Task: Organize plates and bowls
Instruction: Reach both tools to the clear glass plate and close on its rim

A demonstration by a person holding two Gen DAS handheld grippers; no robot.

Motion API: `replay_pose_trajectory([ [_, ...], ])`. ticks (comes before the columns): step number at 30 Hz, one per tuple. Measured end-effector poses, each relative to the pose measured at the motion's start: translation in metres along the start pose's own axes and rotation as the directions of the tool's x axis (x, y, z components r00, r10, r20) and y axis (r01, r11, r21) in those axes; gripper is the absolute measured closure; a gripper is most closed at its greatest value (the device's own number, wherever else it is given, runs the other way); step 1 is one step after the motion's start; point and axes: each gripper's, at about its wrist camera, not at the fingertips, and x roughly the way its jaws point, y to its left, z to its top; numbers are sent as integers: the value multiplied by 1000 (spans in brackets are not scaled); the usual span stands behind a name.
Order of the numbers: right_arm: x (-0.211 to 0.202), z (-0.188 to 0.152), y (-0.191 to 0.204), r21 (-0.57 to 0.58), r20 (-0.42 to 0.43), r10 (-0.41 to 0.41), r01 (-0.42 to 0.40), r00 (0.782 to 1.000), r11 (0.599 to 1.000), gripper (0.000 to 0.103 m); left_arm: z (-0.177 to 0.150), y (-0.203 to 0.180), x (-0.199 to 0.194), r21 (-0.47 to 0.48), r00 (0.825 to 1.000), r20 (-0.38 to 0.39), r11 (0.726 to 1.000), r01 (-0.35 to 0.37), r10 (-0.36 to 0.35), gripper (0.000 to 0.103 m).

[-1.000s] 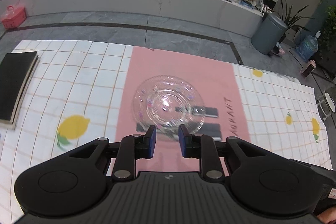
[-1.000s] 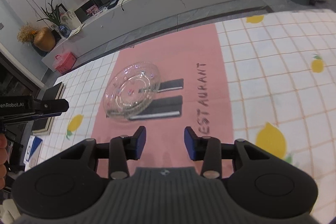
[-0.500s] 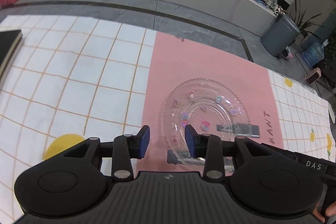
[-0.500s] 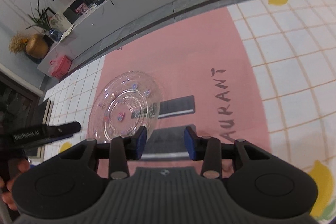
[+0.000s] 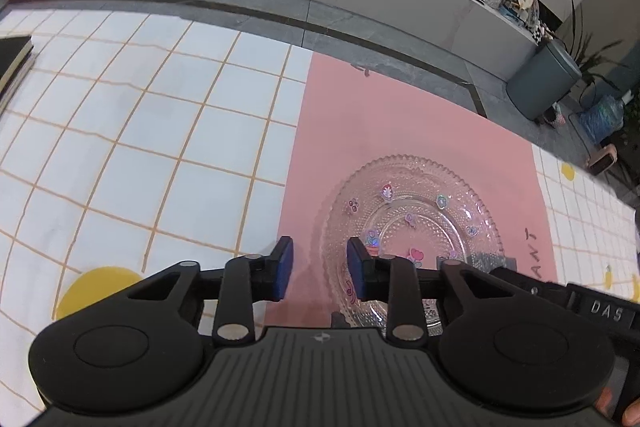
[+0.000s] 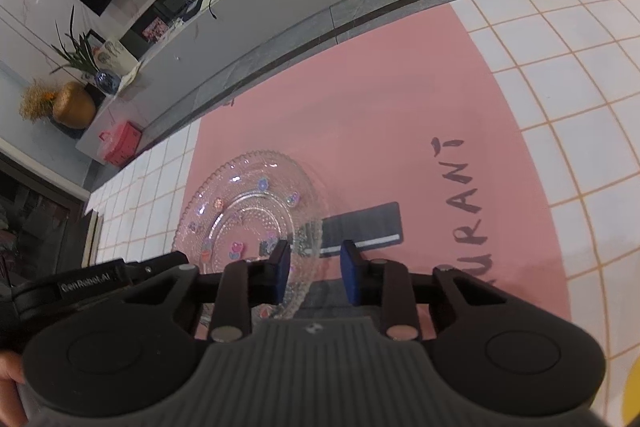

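A clear glass plate (image 5: pixel 416 223) with small coloured stickers lies flat on the pink strip of the tablecloth; it also shows in the right wrist view (image 6: pixel 248 215). My left gripper (image 5: pixel 319 269) is open and straddles the plate's left rim, one finger over the plate and one outside it. My right gripper (image 6: pixel 313 273) is open and straddles the plate's right rim the same way. Neither is closed on the plate.
The checked lemon tablecloth (image 5: pixel 140 131) covers the table, with a pink strip (image 6: pixel 360 131) printed with black bars and lettering. A black book (image 5: pixel 12 63) lies at the far left edge. The table's far edge drops to a grey floor.
Both grippers have come down and in toward the plate from either side. The left one opened wider. Each now straddles a rim of the plate.
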Motion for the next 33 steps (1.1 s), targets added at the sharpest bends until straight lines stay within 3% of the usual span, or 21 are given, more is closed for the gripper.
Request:
replay_pose_trajectory([
  [2,3,-1,2,5,-4,6,-6,1000,1000,86,-1,0,0,-2,1000,0,1000,14,-14,77],
  [3,4,-2,3,-2,0,-2,2,1000,1000,88,-1,0,0,-10,1000,-4,1000,28,-28,88],
  [7,4,-5,0,16,7,-4,4,1000,1000,96,-3,-4,0,-11,1000,0,1000,26,-26,88],
  [19,-22,-19,8,11,-23,26,-26,999,1000,96,-18,-9,-35,42,1000,11,999,6,-7,90],
  [28,-85,-49,21,-9,15,69,-69,997,998,96,-41,-28,-98,68,998,56,998,-4,1,90],
  [33,-129,-70,21,-4,35,109,-109,993,994,96,-66,-48,-143,61,992,122,998,-25,17,92],
])
